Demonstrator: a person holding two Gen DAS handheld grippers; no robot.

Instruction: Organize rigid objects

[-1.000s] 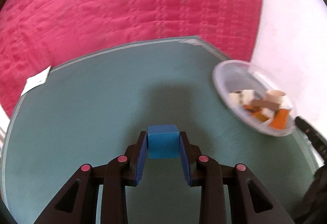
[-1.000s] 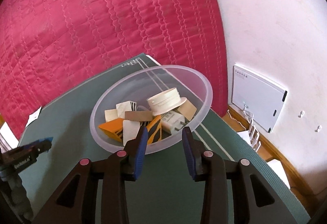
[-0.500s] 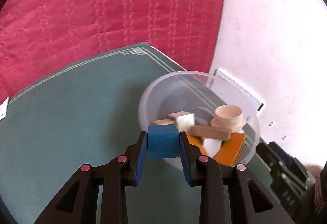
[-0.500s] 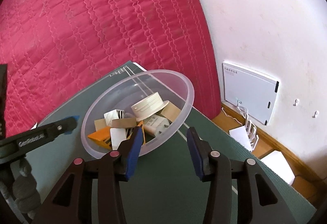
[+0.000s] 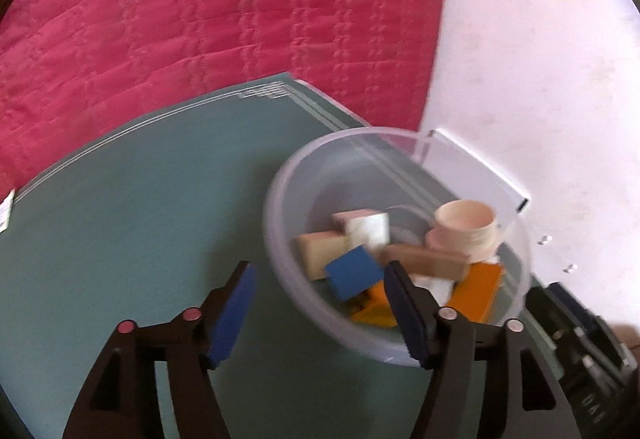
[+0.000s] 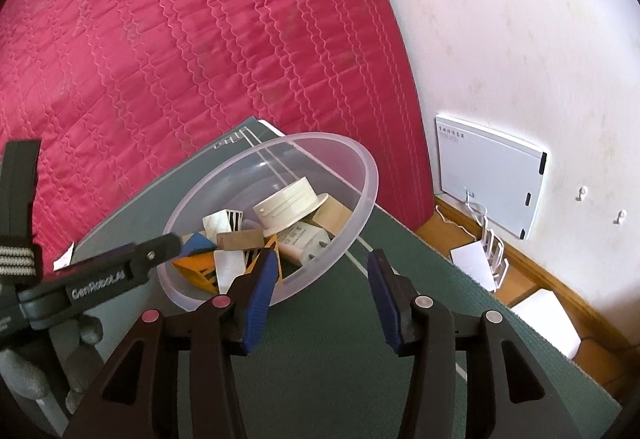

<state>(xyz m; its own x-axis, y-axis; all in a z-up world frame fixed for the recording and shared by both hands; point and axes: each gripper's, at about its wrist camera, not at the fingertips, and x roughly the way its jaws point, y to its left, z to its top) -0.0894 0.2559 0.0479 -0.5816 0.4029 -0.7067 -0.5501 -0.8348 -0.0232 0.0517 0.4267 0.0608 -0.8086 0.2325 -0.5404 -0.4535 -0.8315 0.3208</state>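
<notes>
Jaws apart over bowl (image 5: 280, 239), blue block (image 5: 352, 273) inside.

My left gripper (image 5: 320, 303) hung over the near rim of the clear plastic bowl (image 5: 280, 239) on the green mat (image 5: 120, 239), my jaws spread wide with nothing between them. The blue block (image 5: 352, 273) lay tilted inside the bowl, just beside my right finger, resting among pale wooden blocks (image 5: 316, 253), an orange piece (image 5: 476, 291) and a cream round lid (image 5: 466, 227). Pink quilted bedding (image 5: 200, 19) lay behind the mat, a white wall (image 5: 540, 59) was to the right, and the frame was slightly blurred.
</notes>
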